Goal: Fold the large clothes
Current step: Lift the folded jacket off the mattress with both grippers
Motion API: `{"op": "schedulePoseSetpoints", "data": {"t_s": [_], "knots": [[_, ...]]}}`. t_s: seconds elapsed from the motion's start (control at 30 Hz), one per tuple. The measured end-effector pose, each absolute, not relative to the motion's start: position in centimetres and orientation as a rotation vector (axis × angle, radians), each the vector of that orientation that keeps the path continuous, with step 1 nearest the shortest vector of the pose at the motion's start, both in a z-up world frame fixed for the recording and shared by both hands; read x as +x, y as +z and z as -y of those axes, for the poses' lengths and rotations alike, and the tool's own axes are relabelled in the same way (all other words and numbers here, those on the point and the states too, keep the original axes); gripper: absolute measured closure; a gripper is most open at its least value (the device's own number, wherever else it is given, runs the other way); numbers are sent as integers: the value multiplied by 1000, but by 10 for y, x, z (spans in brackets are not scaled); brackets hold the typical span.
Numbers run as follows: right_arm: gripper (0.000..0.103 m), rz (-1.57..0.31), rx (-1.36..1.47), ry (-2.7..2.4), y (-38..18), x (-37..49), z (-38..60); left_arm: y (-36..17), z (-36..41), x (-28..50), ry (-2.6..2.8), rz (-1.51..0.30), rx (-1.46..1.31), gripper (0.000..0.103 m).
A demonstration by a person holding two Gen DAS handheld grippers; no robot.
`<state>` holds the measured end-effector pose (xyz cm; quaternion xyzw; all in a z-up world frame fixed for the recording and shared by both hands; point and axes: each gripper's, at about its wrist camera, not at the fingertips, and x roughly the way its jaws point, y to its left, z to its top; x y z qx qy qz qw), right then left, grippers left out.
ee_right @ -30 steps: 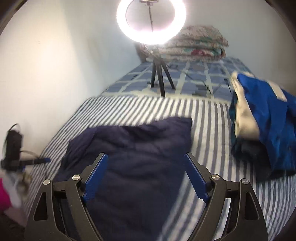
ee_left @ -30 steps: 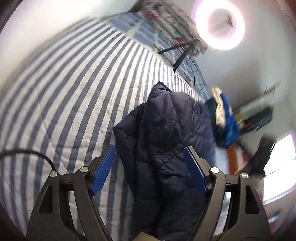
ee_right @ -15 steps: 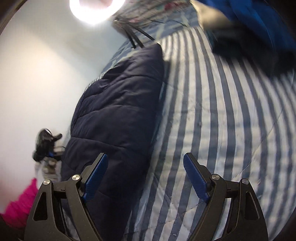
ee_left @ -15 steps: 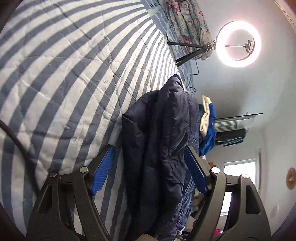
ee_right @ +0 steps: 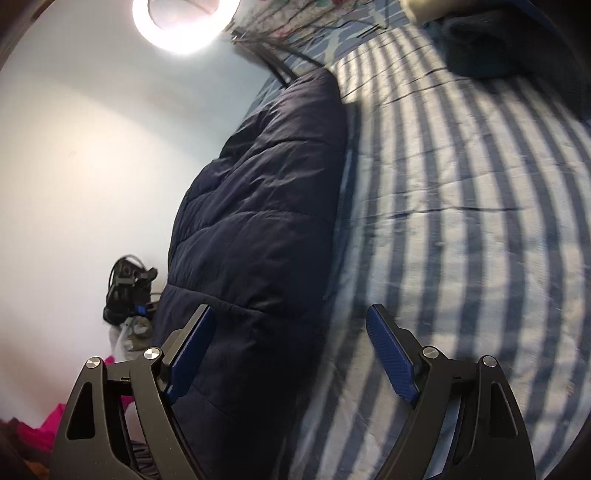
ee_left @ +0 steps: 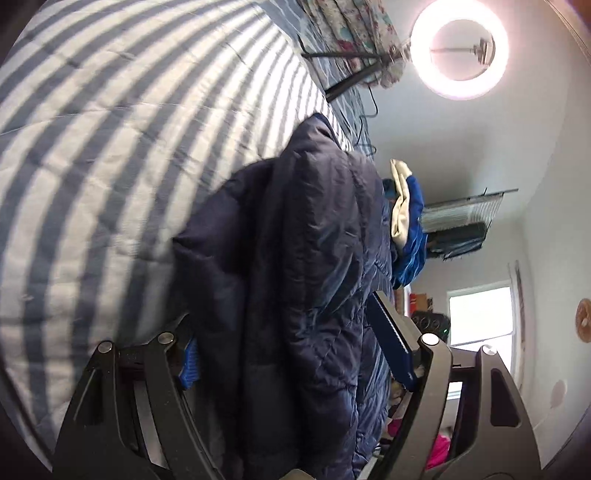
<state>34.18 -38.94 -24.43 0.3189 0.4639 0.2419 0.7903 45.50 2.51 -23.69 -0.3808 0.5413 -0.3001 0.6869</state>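
Note:
A navy quilted jacket (ee_left: pixel 314 277) lies lengthwise on the blue-and-white striped bed (ee_left: pixel 110 147). My left gripper (ee_left: pixel 284 332) is open and low at the jacket's near end. A thick fold of the jacket bulges up between its blue pads and hides most of the left pad (ee_left: pixel 190 363). In the right wrist view the same jacket (ee_right: pixel 258 221) stretches away along the wall side of the striped bed (ee_right: pixel 461 221). My right gripper (ee_right: pixel 290 310) is open over the jacket's near edge, its left finger above the fabric and its right finger above the bedcover.
A lit ring light (ee_left: pixel 460 50) on a black tripod stands at the far end of the bed, beside folded floral bedding (ee_left: pixel 347 26). A blue and cream garment (ee_left: pixel 406 221) lies past the jacket. A black device with cables (ee_right: pixel 127 291) and pink cloth (ee_right: pixel 40 435) lie by the wall.
Both grippers have dropped toward the bed and tilted. The jacket's near end now sits between the left fingers. The right view has rolled, with the jacket now at its left.

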Motion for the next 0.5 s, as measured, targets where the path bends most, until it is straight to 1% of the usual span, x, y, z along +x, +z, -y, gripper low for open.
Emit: {"op": "schedulePoseSetpoints", "data": {"t_s": [0.13,0.23,0.3,0.33,0.37,0.4,0.43,0.5], "knots": [[18,-1007,659,561,-244,347,375,-235,-8,459,-667,-1218,-800,24],[20,-995,681,569,-246,354,369,-233,-3,459,-640,-1223,-778,31],[26,-993,679,567,-246,358,363,-230,1,458,-614,-1236,-755,41],[26,-1000,671,565,-246,360,358,-228,2,456,-606,-1233,-745,44],[26,-1006,660,563,-245,361,354,-226,4,455,-600,-1226,-728,49],[28,-1011,644,558,-244,362,350,-222,8,455,-592,-1221,-711,54],[30,-1016,624,553,-242,362,347,-217,12,454,-586,-1214,-686,57],[45,-1019,603,542,-238,360,344,-209,19,453,-581,-1196,-644,67]]}}
